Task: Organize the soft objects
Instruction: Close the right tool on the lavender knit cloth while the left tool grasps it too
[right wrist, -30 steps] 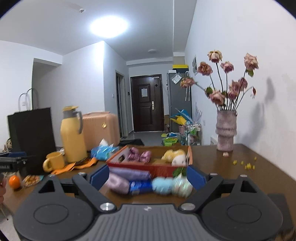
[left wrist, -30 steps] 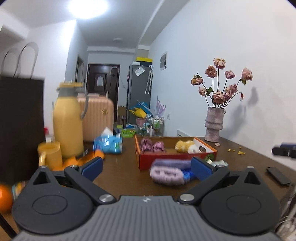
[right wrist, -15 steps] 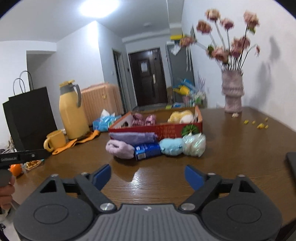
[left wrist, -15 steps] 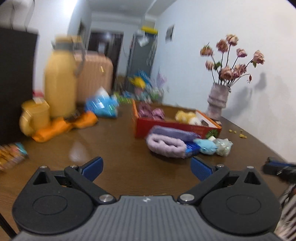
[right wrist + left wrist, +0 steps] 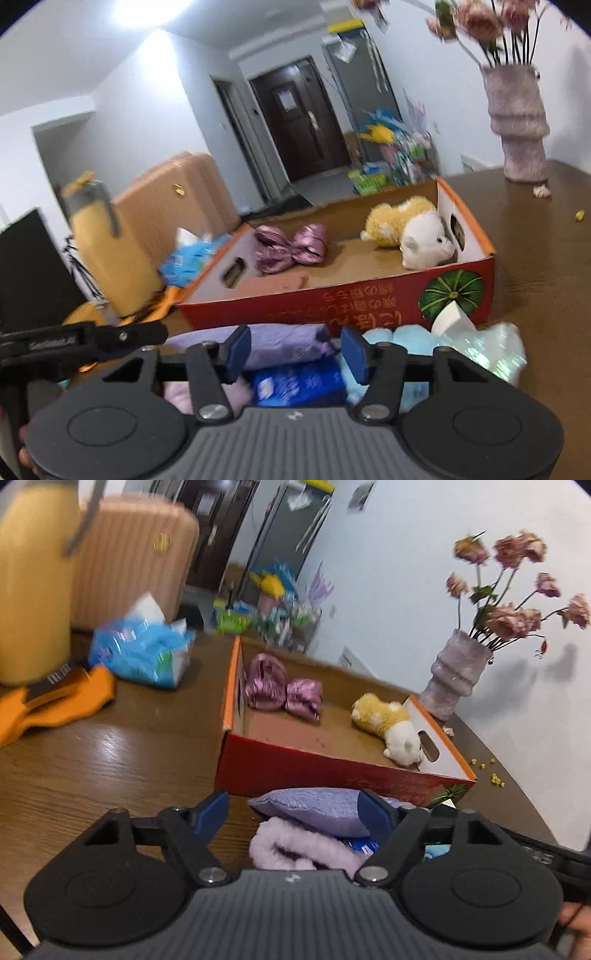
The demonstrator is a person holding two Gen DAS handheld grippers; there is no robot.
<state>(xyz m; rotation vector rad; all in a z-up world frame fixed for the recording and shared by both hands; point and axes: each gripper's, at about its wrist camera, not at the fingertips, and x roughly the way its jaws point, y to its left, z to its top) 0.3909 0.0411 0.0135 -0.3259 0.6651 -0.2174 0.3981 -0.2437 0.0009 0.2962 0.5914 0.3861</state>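
Both grippers closing over a heap of soft objects in front of an open red box on a wooden table.

Left wrist view: the left gripper (image 5: 293,812), jaws fairly wide and closing, has the lavender pouch (image 5: 314,808) between its blue pads, not visibly pressed; a fluffy pink roll (image 5: 295,845) lies beneath, low in the frame. The red box (image 5: 332,771), at centre, holds a shiny pink bow (image 5: 282,688) and a yellow-and-white plush (image 5: 388,725); a vase of dried roses (image 5: 452,681) stands at right. Right wrist view: the right gripper (image 5: 295,349), jaws about half open and closing, frames the pouch's end above a blue packet (image 5: 299,382); no contact is visible. A light-blue plush (image 5: 402,338) and a clear crinkled bag (image 5: 491,349) lie at lower right.
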